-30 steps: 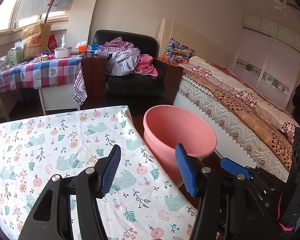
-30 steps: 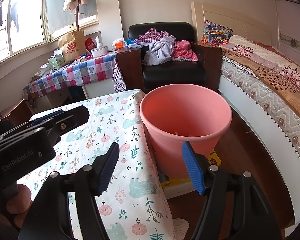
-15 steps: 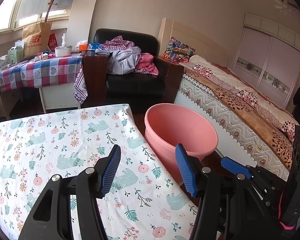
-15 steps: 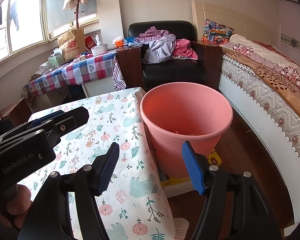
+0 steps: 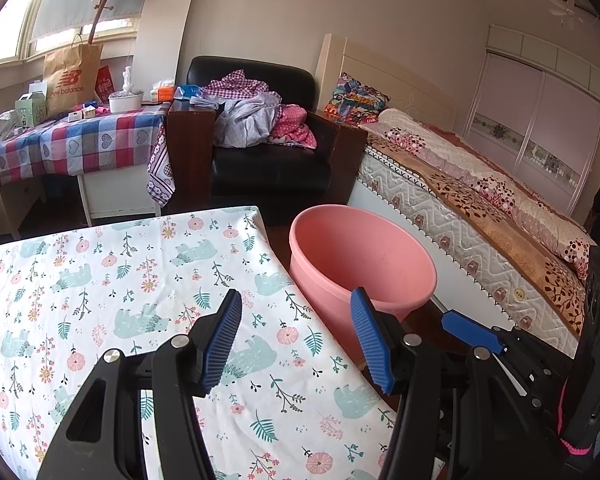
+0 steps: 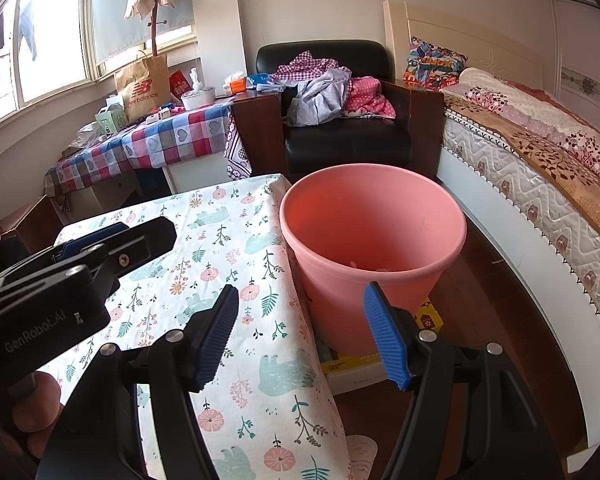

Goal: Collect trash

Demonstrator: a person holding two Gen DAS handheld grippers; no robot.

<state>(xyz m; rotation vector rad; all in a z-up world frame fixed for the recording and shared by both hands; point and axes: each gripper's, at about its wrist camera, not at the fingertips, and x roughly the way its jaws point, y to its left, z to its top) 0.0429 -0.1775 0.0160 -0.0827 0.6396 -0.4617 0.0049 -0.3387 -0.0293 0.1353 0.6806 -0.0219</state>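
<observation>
We hold the left hand-held gripper point(image 5: 296, 342) over the right edge of the desk point(image 5: 100, 280), which is covered by a white cloth printed with pale green bears and pink flowers; its blue ribbed pads stand apart with nothing between them. The right hand-held gripper point(image 6: 304, 334) hangs just off that same right edge, above the gap between the desk and the round pink plastic bucket point(image 6: 374, 240), and its blue pads are likewise apart and empty. The bucket stands on the dark wooden floor point(image 6: 500, 320), just beside the desk's far right corner, and its base rests against a flat yellow and white box point(image 6: 352, 364). Inside the bucket, in the right wrist view, we make out a few small pale scraps point(image 6: 374, 268) at the bottom, too small to tell what they are. Behind it sits a black leather armchair point(image 5: 268, 168) heaped with crumpled clothes point(image 5: 256, 116), and a bed with a quilted floral cover point(image 5: 480, 216) runs along the right.
</observation>
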